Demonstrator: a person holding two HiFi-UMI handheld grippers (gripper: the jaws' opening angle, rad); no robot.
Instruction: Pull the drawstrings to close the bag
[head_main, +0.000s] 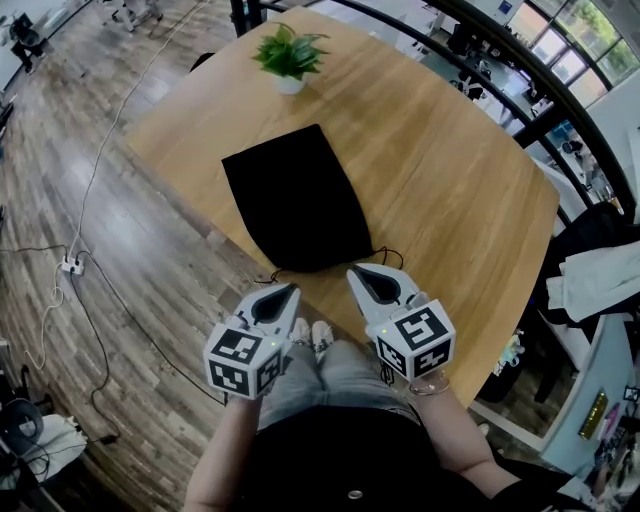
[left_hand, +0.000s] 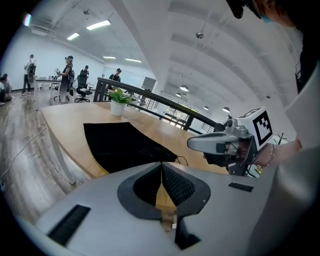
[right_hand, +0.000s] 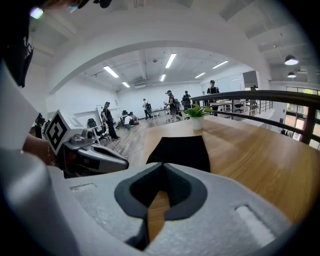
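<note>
A black drawstring bag (head_main: 296, 200) lies flat on the wooden table (head_main: 450, 170), its gathered mouth toward the near edge. Thin black drawstrings (head_main: 388, 252) trail out at the mouth's two corners. My left gripper (head_main: 291, 291) hovers shut just short of the near left corner, with nothing between its jaws. The right gripper (head_main: 356, 272) is also shut and empty, close to the near right corner. The bag (left_hand: 117, 145) appears ahead in the left gripper view, and the bag (right_hand: 181, 151) lies beyond the closed jaws in the right gripper view.
A small potted plant (head_main: 288, 55) stands at the table's far side. The table's near edge (head_main: 330, 310) runs under both grippers. Cables and a power strip (head_main: 70, 264) lie on the wood floor at left. A railing (head_main: 520, 70) and clothes (head_main: 600, 270) are at right.
</note>
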